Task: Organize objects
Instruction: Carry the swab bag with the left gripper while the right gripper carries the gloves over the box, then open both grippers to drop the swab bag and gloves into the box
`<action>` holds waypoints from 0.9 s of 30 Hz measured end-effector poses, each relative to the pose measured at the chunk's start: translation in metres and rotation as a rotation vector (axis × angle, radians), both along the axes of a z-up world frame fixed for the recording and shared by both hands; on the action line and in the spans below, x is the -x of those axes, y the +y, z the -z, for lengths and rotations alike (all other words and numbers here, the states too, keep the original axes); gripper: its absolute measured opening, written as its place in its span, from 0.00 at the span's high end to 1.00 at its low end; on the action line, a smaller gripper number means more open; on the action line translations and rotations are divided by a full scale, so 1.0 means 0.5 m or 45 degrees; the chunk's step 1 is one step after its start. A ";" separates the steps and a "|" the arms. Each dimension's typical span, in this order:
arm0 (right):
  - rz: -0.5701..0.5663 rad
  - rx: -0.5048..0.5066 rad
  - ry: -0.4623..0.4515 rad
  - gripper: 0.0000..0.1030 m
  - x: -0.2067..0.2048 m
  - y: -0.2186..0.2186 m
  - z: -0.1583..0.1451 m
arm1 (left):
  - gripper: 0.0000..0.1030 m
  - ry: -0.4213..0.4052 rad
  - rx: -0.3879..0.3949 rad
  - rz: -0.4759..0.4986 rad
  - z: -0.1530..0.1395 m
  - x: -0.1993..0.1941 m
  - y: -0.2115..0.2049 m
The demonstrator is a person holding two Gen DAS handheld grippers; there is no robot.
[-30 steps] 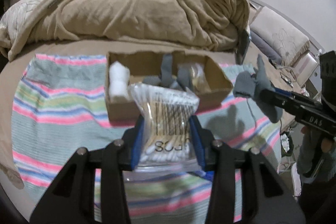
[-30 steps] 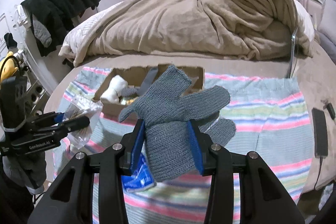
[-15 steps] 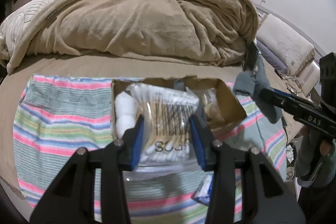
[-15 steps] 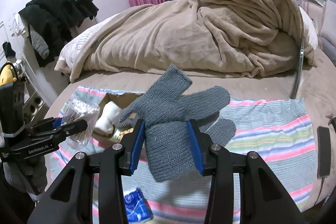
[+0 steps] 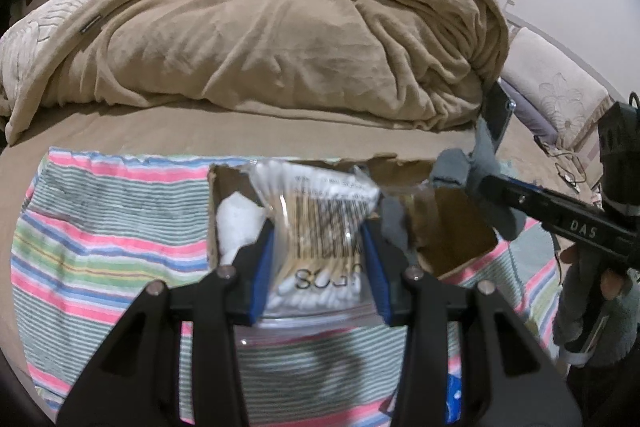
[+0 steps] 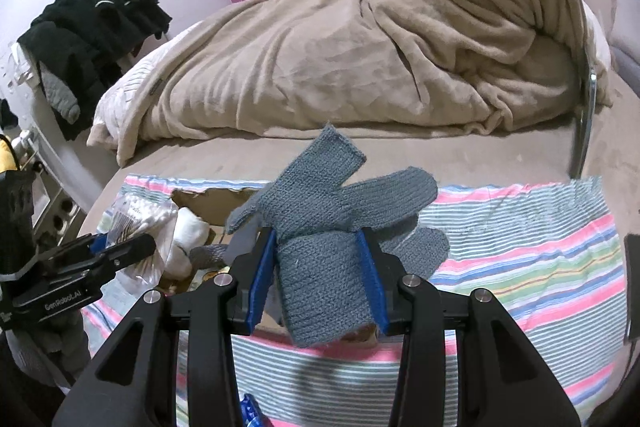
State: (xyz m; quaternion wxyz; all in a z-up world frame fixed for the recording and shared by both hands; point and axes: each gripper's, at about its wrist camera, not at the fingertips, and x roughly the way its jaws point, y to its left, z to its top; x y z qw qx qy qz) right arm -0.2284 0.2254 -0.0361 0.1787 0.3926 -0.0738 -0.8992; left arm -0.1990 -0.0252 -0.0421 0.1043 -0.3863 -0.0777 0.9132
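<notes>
Across the bed (image 5: 168, 131), a rumpled tan blanket (image 5: 280, 43) fills the far half. A striped cloth (image 5: 100, 239) covers the near half and carries an open cardboard box (image 5: 460, 227). Inside the box, a white roll (image 5: 236, 223) lies at the left end; other contents are too obscured to identify.

Left hand-held gripper (image 5: 318, 259): clamped on a clear bag of cotton swabs (image 5: 320, 227), with both blue pads pressing the bag's sides. The bag is held above the left part of the box, off the cloth.

Right hand-held gripper (image 6: 322, 279): clamped on a grey knitted glove (image 6: 328, 227) at its cuff. The glove's fingers splay upward and to the right, above the box's right end.

A blue packet (image 6: 250, 411) lies on the cloth near the bed's front edge, partly hidden.
</notes>
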 end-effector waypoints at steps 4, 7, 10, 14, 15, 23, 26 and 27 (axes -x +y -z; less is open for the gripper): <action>0.044 -0.001 -0.071 0.57 0.021 0.007 0.038 | 0.58 -0.018 0.006 -0.003 0.020 0.018 0.006; 0.047 -0.003 -0.086 0.57 0.026 0.005 0.058 | 0.58 -0.046 0.007 -0.011 0.043 0.031 0.008; 0.033 -0.022 -0.073 0.55 0.021 -0.003 0.059 | 0.58 -0.082 0.011 -0.013 0.065 0.042 0.010; 0.034 0.027 -0.073 0.51 0.014 0.010 0.050 | 0.57 -0.111 0.045 -0.023 0.081 0.046 0.014; 0.045 0.040 -0.061 0.49 0.010 0.017 0.045 | 0.57 -0.118 0.045 -0.023 0.082 0.047 0.014; 0.162 0.071 -0.085 0.40 0.013 0.083 0.078 | 0.49 -0.151 0.041 -0.026 0.085 0.048 0.013; 0.146 0.052 -0.117 0.40 0.012 0.077 0.101 | 0.48 -0.149 0.046 -0.032 0.083 0.045 0.016; 0.141 0.037 -0.134 0.40 0.012 0.072 0.111 | 0.48 -0.152 0.048 -0.031 0.082 0.046 0.016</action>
